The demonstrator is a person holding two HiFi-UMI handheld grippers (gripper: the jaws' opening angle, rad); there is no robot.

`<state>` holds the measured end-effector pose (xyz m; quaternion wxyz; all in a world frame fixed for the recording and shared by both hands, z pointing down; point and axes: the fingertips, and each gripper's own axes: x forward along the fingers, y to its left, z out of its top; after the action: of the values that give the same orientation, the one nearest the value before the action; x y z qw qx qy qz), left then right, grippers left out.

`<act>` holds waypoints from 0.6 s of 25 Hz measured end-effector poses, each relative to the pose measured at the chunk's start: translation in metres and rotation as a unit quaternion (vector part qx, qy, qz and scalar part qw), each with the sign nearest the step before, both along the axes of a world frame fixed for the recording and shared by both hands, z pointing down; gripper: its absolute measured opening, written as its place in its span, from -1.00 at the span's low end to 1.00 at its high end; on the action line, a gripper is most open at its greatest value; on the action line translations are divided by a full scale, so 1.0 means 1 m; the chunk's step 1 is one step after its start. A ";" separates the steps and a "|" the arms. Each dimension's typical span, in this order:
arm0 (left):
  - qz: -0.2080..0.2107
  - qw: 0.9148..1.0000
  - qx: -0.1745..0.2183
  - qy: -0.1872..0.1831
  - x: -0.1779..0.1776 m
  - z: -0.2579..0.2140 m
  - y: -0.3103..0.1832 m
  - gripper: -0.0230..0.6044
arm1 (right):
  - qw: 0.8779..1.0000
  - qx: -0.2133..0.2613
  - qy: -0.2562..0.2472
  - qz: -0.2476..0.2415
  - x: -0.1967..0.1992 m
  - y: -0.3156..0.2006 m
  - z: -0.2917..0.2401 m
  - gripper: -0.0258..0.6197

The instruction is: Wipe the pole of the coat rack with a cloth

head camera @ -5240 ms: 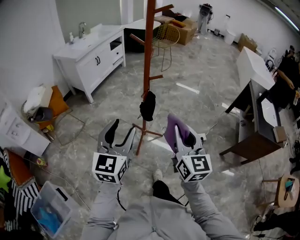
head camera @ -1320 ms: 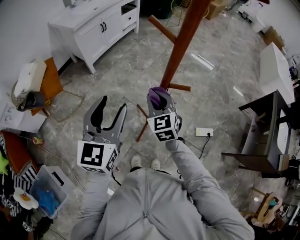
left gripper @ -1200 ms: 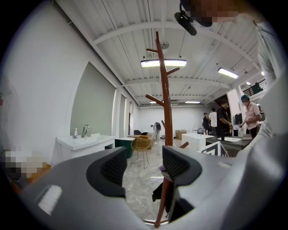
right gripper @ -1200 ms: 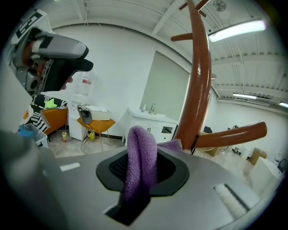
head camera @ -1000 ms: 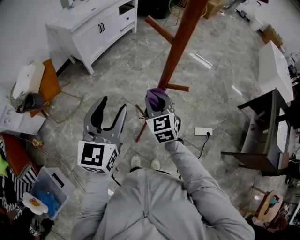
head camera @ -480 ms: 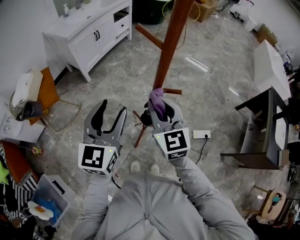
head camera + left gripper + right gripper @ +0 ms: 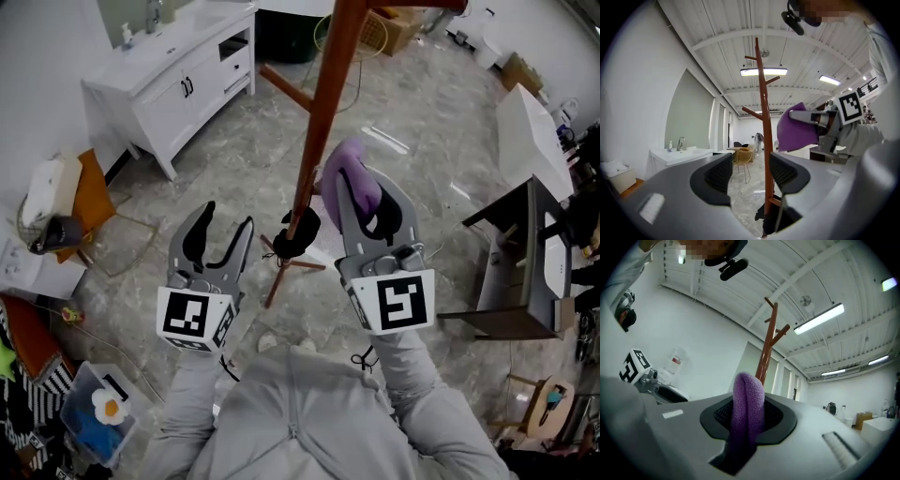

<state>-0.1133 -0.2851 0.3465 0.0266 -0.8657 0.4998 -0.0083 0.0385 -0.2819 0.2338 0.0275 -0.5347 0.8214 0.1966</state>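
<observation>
The coat rack's reddish-brown pole (image 7: 319, 141) rises from its splayed feet on the marble floor, with a black item (image 7: 295, 232) hanging low on it. My right gripper (image 7: 361, 183) is shut on a purple cloth (image 7: 349, 176), held just right of the pole at mid height; whether the cloth touches the wood I cannot tell. In the right gripper view the cloth (image 7: 747, 394) stands folded between the jaws, the pole (image 7: 768, 348) behind it. My left gripper (image 7: 223, 230) is open and holds nothing, left of the pole. In the left gripper view the pole (image 7: 764, 140) and the cloth (image 7: 801, 133) show ahead.
A white vanity cabinet (image 7: 169, 75) stands at the back left, a yellow wire chair (image 7: 370, 28) behind the rack. A dark desk (image 7: 525, 253) and a white table (image 7: 525, 131) are on the right. A plastic bin (image 7: 94, 422) and clutter lie at the lower left.
My right gripper has risen with the purple cloth, from low on the pole near the side peg to mid height beside it. The left gripper stays open in place.
</observation>
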 end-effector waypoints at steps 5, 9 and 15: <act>0.001 1.000 0.006 -0.001 0.000 -0.004 -0.001 -0.08 | 0.998 0.066 0.017 -0.001 0.019 -0.008 -0.052 -0.71; 0.001 1.000 0.011 -0.003 0.001 -0.008 -0.003 -0.08 | 0.994 0.099 0.045 -0.023 0.022 -0.020 -0.082 -0.71; -0.001 1.000 0.008 -0.007 0.006 -0.007 -0.003 -0.08 | 0.987 0.101 0.091 -0.085 0.000 -0.037 -0.075 -0.71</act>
<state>-0.1069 -0.2877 0.3399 0.0370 -0.8650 0.5003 -0.0099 0.0380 -0.3188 0.1587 0.0234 -0.4375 0.8389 0.3229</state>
